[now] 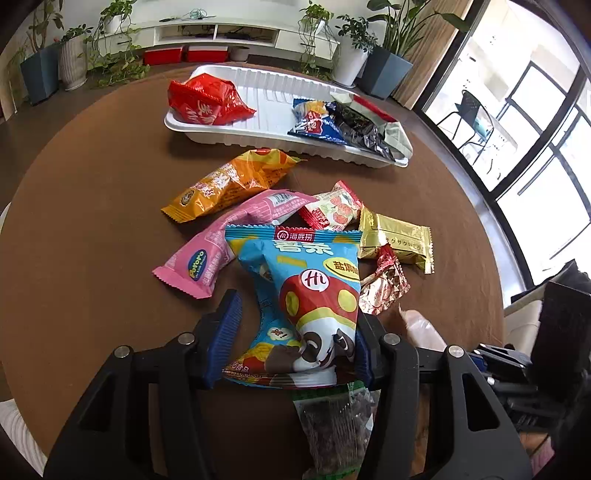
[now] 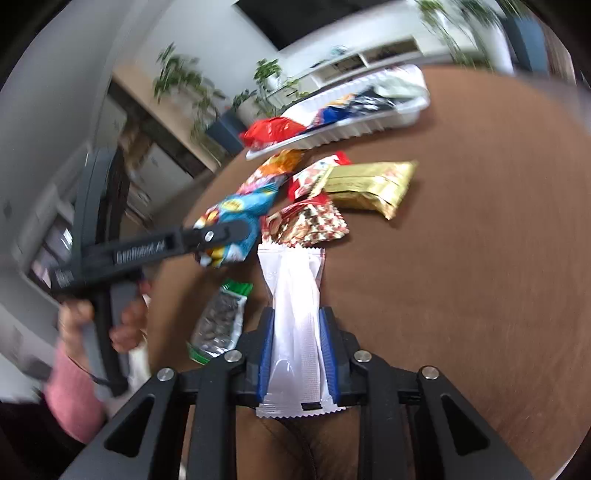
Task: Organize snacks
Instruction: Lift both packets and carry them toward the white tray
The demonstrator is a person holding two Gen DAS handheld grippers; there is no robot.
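Observation:
My left gripper (image 1: 295, 332) is shut on a blue snack packet with a mushroom cartoon (image 1: 306, 295), held just above the brown table; it also shows in the right wrist view (image 2: 240, 218). My right gripper (image 2: 297, 347) is shut on a long white packet (image 2: 293, 314) lifted over the table. A white tray (image 1: 266, 96) at the far side holds a red bag (image 1: 207, 98), a blue packet (image 1: 314, 120) and a black packet (image 1: 364, 129). Loose on the table lie an orange packet (image 1: 232, 184), a pink packet (image 1: 221, 240), a gold packet (image 1: 397, 238), and small red-and-white packets (image 1: 338, 206).
A clear packet with a green top holding dark pieces (image 1: 336, 424) lies near the table's front edge, under my left gripper. Potted plants (image 1: 40, 70) and a white low cabinet (image 1: 221, 33) stand behind the table. Windows are at the right.

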